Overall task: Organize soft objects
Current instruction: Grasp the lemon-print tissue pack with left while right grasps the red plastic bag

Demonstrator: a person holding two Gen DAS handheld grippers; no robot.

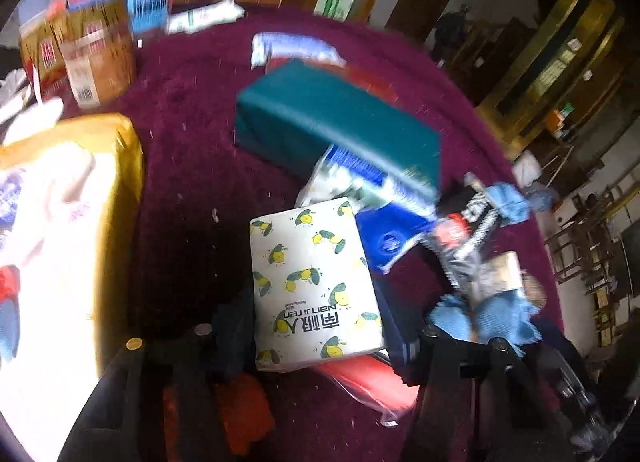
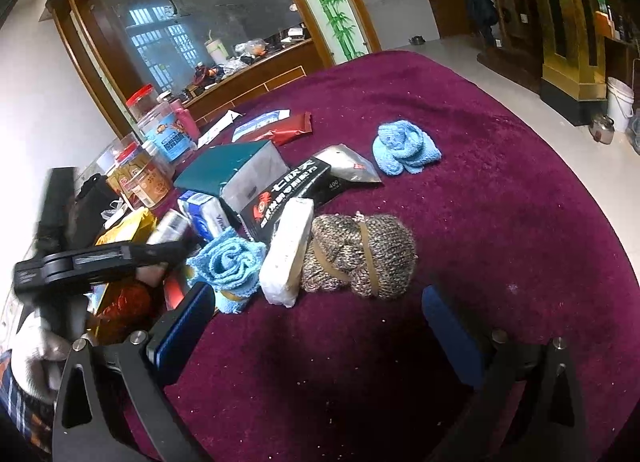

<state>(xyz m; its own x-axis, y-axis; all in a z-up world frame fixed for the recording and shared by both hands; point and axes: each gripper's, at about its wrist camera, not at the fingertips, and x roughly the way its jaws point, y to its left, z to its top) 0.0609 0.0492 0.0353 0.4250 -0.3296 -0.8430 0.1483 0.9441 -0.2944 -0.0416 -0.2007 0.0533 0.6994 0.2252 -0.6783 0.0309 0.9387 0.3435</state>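
On a maroon-clothed surface (image 2: 480, 182), the left gripper (image 1: 316, 326) is clamped on a lemon-print tissue pack (image 1: 314, 282), while the right gripper (image 2: 316, 326) hovers spread apart near a brown knitted bundle (image 2: 360, 254).

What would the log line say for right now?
left gripper: shut on tissue pack | right gripper: open, holds nothing | yarn: on cloth, ahead of right fingers
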